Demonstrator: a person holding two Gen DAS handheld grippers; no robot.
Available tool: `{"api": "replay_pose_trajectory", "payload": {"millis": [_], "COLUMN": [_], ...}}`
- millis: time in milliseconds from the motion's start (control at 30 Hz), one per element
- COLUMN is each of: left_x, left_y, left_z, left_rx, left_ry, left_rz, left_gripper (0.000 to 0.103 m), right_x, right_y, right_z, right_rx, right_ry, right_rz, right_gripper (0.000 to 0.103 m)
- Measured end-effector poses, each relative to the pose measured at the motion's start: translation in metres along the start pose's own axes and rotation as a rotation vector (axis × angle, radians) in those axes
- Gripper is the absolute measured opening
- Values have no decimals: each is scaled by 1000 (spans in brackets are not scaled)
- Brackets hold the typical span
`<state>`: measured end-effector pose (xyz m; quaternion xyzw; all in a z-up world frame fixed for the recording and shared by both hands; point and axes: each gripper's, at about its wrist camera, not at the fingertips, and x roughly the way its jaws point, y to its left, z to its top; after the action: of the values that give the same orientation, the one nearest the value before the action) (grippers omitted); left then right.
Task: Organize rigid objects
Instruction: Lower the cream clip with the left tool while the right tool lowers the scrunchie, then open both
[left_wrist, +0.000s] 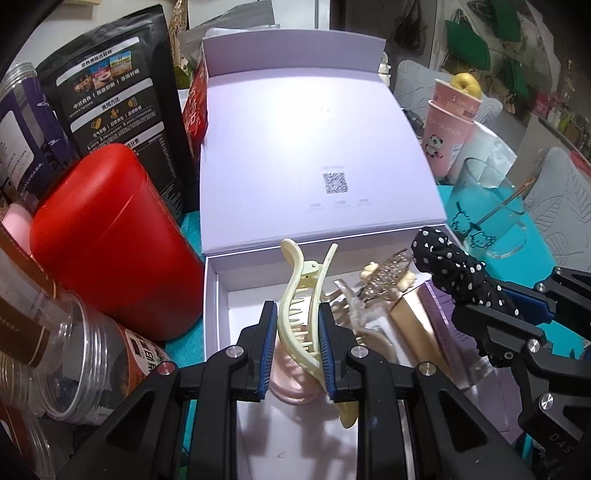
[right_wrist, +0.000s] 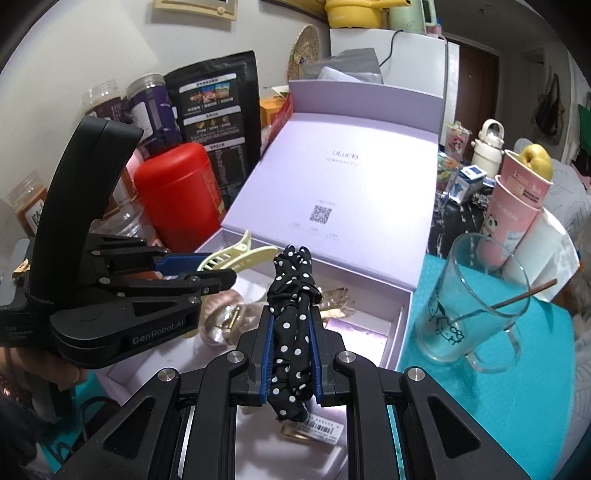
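Note:
My left gripper (left_wrist: 297, 317) is shut on a pale yellow hair claw clip (left_wrist: 301, 291) and holds it over the open lilac box (left_wrist: 212, 306). The clip also shows in the right wrist view (right_wrist: 236, 253), with the left gripper (right_wrist: 207, 271) around it. My right gripper (right_wrist: 291, 325) is shut on a black polka-dot scrunchie (right_wrist: 291, 295) above the box's tray (right_wrist: 404, 317). The scrunchie also shows in the left wrist view (left_wrist: 458, 266). In the box lie a pink clip (left_wrist: 291, 384), a gold hair clip (left_wrist: 388, 273), clear clips and a gold-and-purple packet (left_wrist: 424, 321).
The box's lid (left_wrist: 306, 155) lies open at the back. A red canister (left_wrist: 110, 240), clear jars (left_wrist: 85, 354) and a black pouch (left_wrist: 122, 92) crowd the left. A glass mug (right_wrist: 476, 299) with a stick, and pink cups (right_wrist: 517, 206) holding a yellow fruit, stand right on the teal cloth.

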<state>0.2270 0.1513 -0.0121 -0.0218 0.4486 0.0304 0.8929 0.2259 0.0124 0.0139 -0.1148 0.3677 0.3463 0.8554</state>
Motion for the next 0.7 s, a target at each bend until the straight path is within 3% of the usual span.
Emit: {"api": "replay_pose_trajectory", "payload": {"millis": [367,700], "left_x": [27,32], "left_y": [1,-12], "left_z": [0,-2], "left_rx": [6,45], "left_ry": [47,42], "left_rz": [32,85], "left_gripper": [22,22], "right_x": [19,32], "right_y": [1,2], "right_z": [-2,-8], "right_rx": [-1,-5], "right_ry": [29,64], "right_rz": [-24,-41], "right_gripper": [17,17]}}
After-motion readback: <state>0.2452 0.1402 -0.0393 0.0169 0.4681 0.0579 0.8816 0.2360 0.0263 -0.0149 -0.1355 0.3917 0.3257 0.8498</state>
